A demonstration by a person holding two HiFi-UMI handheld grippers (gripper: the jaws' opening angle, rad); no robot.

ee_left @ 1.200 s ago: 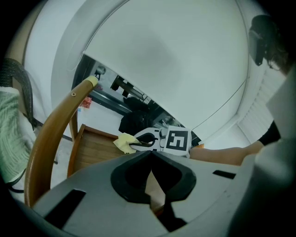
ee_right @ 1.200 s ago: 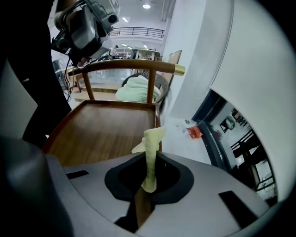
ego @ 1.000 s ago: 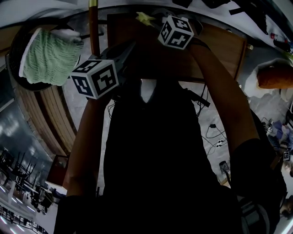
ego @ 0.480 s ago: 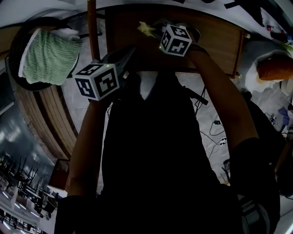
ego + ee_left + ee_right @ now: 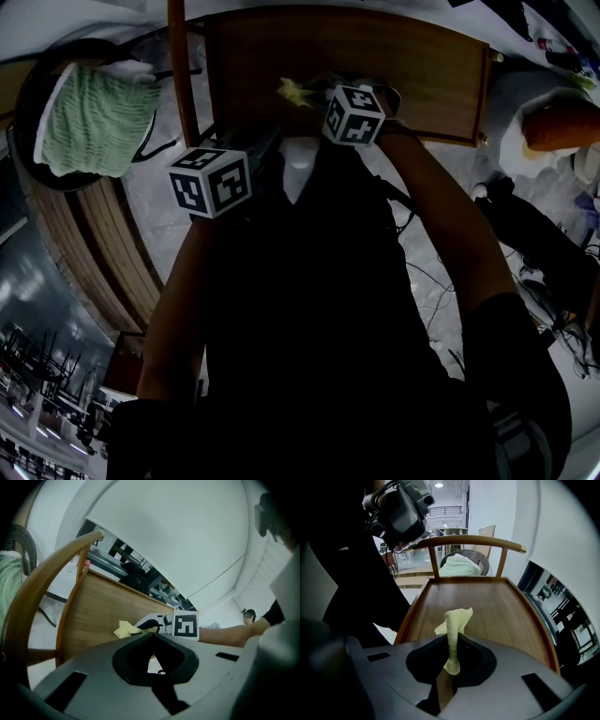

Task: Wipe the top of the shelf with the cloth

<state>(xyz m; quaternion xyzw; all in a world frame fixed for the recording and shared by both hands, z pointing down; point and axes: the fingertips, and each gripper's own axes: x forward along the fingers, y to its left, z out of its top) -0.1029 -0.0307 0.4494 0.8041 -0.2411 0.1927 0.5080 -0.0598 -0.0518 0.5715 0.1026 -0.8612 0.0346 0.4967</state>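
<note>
The wooden shelf top (image 5: 412,66) lies ahead of me, with raised edges (image 5: 410,609). A pale yellow cloth (image 5: 293,91) is pinched between the jaws of my right gripper (image 5: 452,637) and sticks up over the near part of the shelf top (image 5: 487,606). In the head view that gripper (image 5: 314,98) is near the shelf's front edge. My left gripper (image 5: 153,633) is held off the shelf's left side, jaws together with nothing in them. From there I see the cloth (image 5: 125,629) and the right gripper's marker cube (image 5: 186,624).
A curved wooden chair rail (image 5: 468,539) runs along the shelf's left side (image 5: 178,75). Behind it, a green towel (image 5: 89,117) lies in a dark wicker seat. Cables (image 5: 422,281) trail on the grey floor, and an orange object (image 5: 562,127) sits at the right.
The right gripper has drawn the yellow cloth across the shelf top toward the near edge. The left gripper has shifted slightly nearer and stays shut.
</note>
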